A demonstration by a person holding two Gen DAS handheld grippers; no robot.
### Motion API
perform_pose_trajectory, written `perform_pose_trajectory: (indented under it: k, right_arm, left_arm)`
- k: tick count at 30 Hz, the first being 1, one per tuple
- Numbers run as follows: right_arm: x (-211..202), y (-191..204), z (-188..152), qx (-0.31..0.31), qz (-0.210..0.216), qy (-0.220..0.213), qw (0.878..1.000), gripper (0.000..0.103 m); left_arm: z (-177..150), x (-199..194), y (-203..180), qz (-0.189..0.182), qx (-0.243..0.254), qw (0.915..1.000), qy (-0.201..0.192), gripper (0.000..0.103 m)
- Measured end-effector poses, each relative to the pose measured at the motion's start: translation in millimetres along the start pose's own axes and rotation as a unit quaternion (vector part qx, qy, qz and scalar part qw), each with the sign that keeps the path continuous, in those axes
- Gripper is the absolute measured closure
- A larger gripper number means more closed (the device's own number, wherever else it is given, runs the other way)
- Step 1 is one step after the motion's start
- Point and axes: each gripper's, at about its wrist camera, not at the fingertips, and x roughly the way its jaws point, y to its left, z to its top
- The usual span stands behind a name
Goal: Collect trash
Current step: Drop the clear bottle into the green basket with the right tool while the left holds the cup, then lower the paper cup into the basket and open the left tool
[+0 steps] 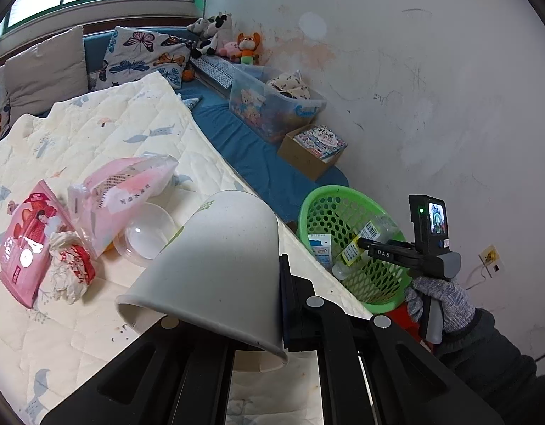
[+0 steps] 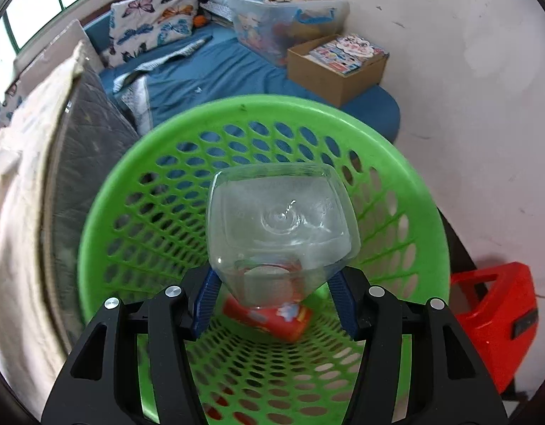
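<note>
Bedding [image 1: 106, 131] beside the green basket [image 2: 272, 113] holds wrappers [image 1: 70, 272]; right tool [image 2: 272, 304] grips a clear bottle [image 2: 279, 219] over the basket, left tool [image 1: 237, 304] clenches a paper cup [image 1: 215, 262].

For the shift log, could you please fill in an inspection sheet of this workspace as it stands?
Surface: quilted bed cover, cream with small prints.
Job's things: paper cup in the left gripper; clear bottle in the right gripper, over the green basket, which holds a red wrapper.
Clutter: pink packet, crumpled paper, pink bag and clear lid on the bed.
Grippers: both shut on their loads.
Cables: thin wire at a wall socket.
Surroundings: marked wall, cardboard box, plastic bin, pillows, red stool.
</note>
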Motion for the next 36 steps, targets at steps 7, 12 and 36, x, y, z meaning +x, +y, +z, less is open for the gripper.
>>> perform_pose_trajectory:
  k: [7, 12, 36]
  right_arm:
    - [13, -15, -10, -0.006, -0.023, 0.035, 0.999, 0.046]
    - [19, -20, -15, -0.01, -0.03, 0.046, 0.998, 0.046]
    - [-43, -39, -20, 0.008, 0.006, -0.016, 1.0, 0.03]
  left_arm:
    - [1, 14, -12, -0.016, 0.01, 0.9997, 0.012, 0.099]
    - [0, 20, -24, -0.022, 0.021, 0.9993, 0.02, 0.099]
    - [4, 58, -73, -0.052, 0.059, 0.9951, 0.059, 0.099]
